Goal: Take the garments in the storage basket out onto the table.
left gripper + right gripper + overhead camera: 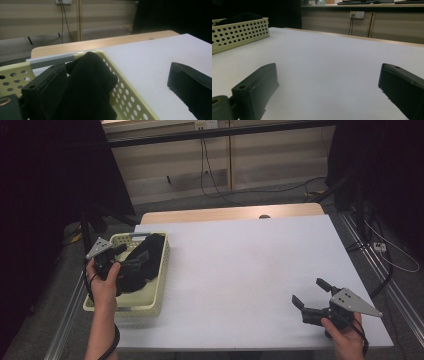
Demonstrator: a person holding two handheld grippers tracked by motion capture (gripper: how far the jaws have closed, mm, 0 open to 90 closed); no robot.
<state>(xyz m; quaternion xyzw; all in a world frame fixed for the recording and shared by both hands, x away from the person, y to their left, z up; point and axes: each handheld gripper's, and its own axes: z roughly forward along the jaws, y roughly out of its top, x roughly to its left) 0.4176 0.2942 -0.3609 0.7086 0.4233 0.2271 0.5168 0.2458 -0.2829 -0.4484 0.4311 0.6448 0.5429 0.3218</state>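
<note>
A pale yellow perforated basket (pixel 161 275) stands at the table's left edge with a black cloth (pixel 145 260) heaped in it. A hand holds my left gripper (pixel 121 259) over the basket's left side, pointing right into the cloth. In the left gripper view its jaws stand wide apart, so my left gripper (pixel 116 72) is open; the black cloth (pixel 90 85) lies against the left jaw, and the right jaw hangs past the basket wall (pixel 125 95) over the table. My right gripper (pixel 309 291) rests low near the front right corner, open and holding nothing (pixel 328 67).
The white tabletop (pixel 250 265) stretches between the basket and my right gripper. A wooden strip (pixel 230 214) runs along the far edge. Cables (pixel 210 175) trail on the floor behind. Metal rails (pixel 395 295) flank the table. The basket (pixel 239 32) shows far left in the right gripper view.
</note>
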